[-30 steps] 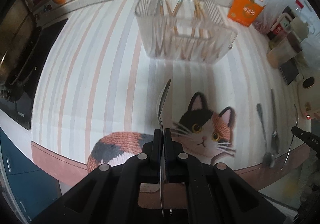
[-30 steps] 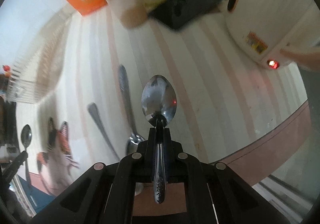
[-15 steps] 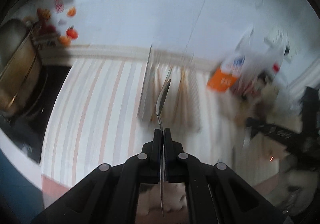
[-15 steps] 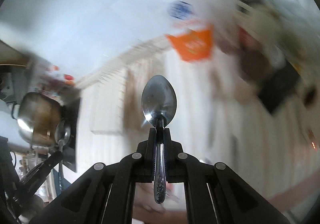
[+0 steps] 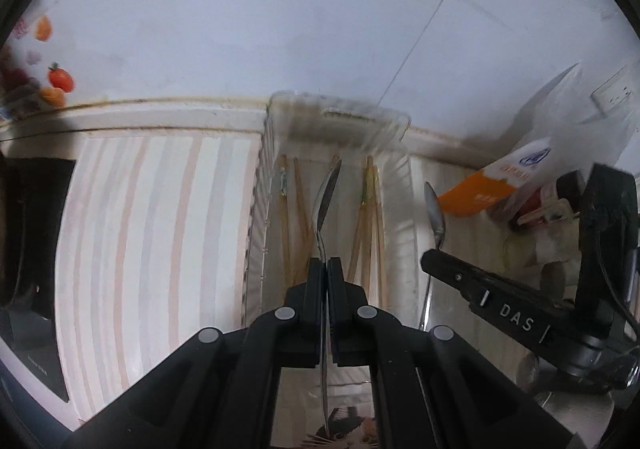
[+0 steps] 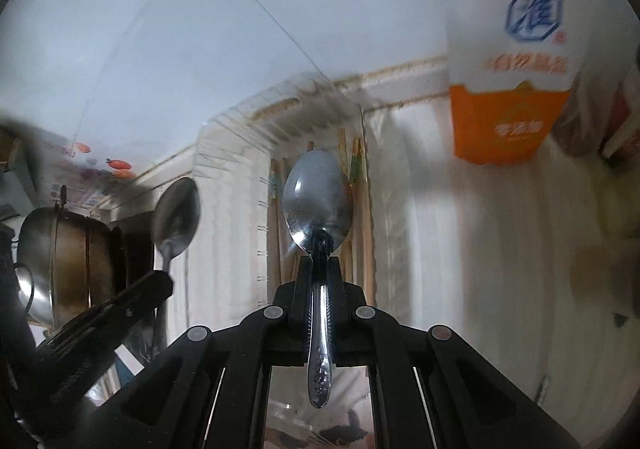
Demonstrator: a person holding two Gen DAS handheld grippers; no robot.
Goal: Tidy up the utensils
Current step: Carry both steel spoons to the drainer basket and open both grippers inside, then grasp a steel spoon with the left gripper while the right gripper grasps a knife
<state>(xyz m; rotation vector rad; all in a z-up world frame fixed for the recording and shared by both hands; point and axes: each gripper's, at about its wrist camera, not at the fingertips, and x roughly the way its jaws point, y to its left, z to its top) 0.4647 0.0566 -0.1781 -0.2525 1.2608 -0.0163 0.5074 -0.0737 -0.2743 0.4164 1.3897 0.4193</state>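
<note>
Two spoons riding toward bin (image 5: 335,153), each clamped in closed gripper: left gripper (image 5: 324,263) pinching left spoon (image 5: 325,201) edge-on, right gripper (image 6: 319,263) pinching right spoon (image 6: 318,201) flat; risking clashing over chopsticks (image 5: 370,209), or slipping, being held near bowls.

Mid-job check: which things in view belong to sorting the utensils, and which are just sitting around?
Job:
left tool holding a spoon
right tool holding a second spoon
clear bin
chopsticks

Not part of it:
orange carton
metal pot
cat mat
</note>
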